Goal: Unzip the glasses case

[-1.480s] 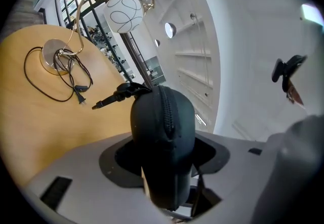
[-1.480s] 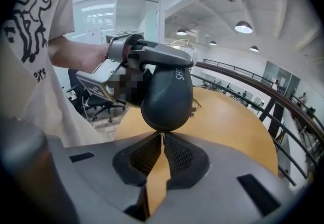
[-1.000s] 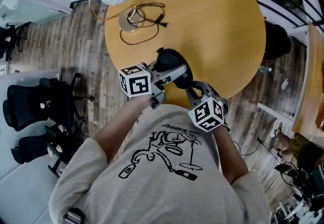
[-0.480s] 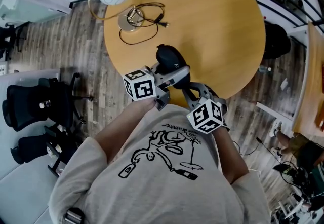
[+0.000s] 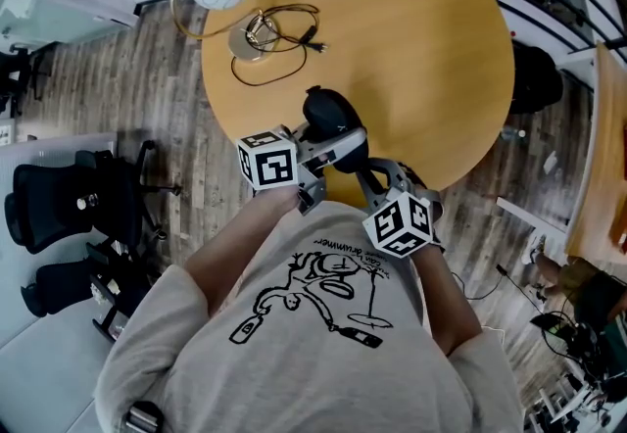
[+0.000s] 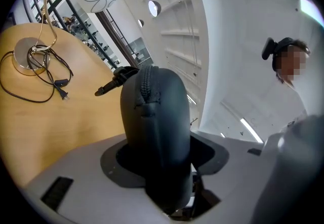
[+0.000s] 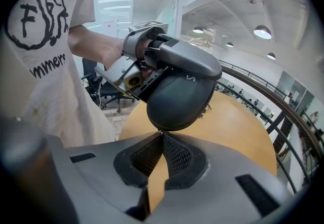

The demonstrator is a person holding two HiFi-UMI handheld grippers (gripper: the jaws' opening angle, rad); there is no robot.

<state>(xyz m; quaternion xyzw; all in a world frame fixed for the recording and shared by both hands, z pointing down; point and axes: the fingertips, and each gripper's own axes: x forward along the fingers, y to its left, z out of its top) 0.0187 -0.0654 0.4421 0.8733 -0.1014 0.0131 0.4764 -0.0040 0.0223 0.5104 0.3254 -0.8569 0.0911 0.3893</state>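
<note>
Since a second ago both hands have hardly shifted. Only the left claw [image 5: 335, 141] has just been closing, and it grasps the dark glasses case [image 6: 154, 116] by its near end. The case hangs above the desk's [image 5: 411, 49] near edge, its long axis running away from us and its zip seam facing that claw's camera. Our right claw [image 7: 161, 136] angles in from the right – clenched on the zip pull [image 7: 160, 131].

The left forearm [image 5: 233, 243] and right forearm [image 5: 443, 292] bend inward, bringing both tools close together. The left gripper [image 5: 333, 139] points roughly level. Its jaws have just closed in and clamp the glasses case [image 6: 154, 116], held in the air. The right gripper [image 5: 358, 169] angles downward, jaws pressed together, their tips at the case's lower edge.
</note>
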